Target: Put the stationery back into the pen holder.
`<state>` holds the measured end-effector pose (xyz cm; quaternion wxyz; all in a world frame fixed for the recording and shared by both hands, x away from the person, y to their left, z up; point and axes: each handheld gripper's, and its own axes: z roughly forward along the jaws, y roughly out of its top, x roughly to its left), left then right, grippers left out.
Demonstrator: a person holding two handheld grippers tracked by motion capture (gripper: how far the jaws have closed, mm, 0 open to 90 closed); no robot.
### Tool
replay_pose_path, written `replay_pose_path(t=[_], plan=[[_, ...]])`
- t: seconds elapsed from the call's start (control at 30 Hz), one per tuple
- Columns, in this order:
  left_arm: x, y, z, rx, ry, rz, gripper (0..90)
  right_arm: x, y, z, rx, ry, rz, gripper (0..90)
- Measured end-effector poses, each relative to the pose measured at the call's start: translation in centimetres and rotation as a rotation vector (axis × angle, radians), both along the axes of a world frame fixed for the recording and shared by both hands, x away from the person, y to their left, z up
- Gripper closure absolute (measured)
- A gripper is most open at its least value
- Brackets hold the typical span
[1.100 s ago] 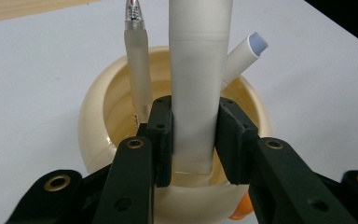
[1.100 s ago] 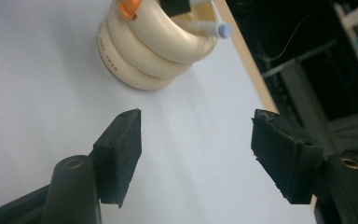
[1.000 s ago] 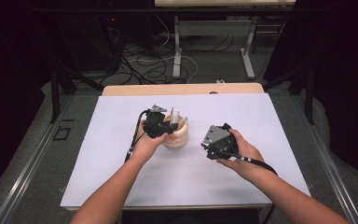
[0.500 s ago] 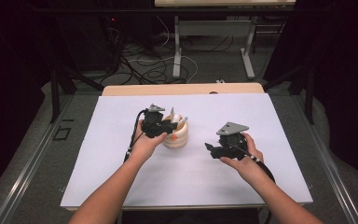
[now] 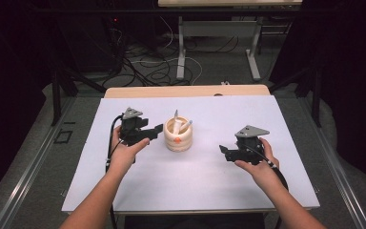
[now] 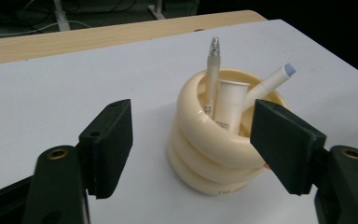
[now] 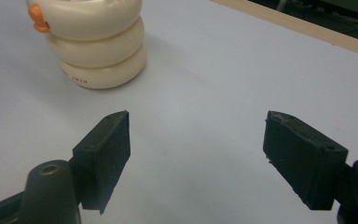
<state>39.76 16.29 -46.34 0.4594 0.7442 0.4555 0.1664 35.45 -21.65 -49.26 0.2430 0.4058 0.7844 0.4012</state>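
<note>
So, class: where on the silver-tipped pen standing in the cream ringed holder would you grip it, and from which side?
Grip the silver-tipped pen on its upper shaft, above the cream ringed holder. It stands nearly upright against the rim with that part free, so probably come from above, jaws either side. The open left gripper is nearest. Avoid the small white tube beside it.

My left gripper (image 6: 191,149) with jaws spread wide, cream ringed holder (image 6: 209,154) standing upright between and just beyond them on the white table sheet (image 6: 74,79), I see a silver-tipped pen (image 6: 213,74), white tube (image 6: 230,105), blue-tipped stick (image 6: 270,81) leaning inside.
</note>
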Motion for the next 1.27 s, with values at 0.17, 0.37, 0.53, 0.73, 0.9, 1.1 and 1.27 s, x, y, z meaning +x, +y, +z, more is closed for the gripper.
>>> replay_pose_path(t=[0.17, 0.37, 0.53, 0.73, 0.9, 1.1, 1.27], plan=[[-0.8, 1.8, -0.3, -0.011, -0.014, 0.035, 27.9, 0.2, -1.0, 0.1, 0.035, 0.008, -0.043, 21.3], [-1.2, 3.4, -0.9, -0.029, 0.009, 0.054, 24.0, 0.8, -2.8, -0.2, 0.08, 0.03, -0.111, 20.4], [-1.5, 4.4, -2.4, -0.053, 0.033, 0.088, 17.6, 1.2, -4.4, -0.9, 0.126, 0.052, -0.17, 15.7], [-1.6, 5.8, -3.9, -0.06, 0.043, 0.13, 15.2, 1.4, -5.8, -1.9, 0.132, 0.059, -0.218, 14.9], [-1.5, 6.6, -4.4, -0.055, 0.046, 0.137, 9.6, 1.5, -6.5, -2.5, 0.139, 0.061, -0.233, 14.4], [-1.2, 6.9, -5.2, -0.043, 0.039, 0.158, 7.8, 1.6, -6.9, -3.2, 0.127, 0.06, -0.245, 13.8], [-1.0, 7.2, -5.5, -0.032, 0.04, 0.167, 4.2, 1.6, -7.1, -3.2, 0.134, 0.063, -0.25, 12.0]])
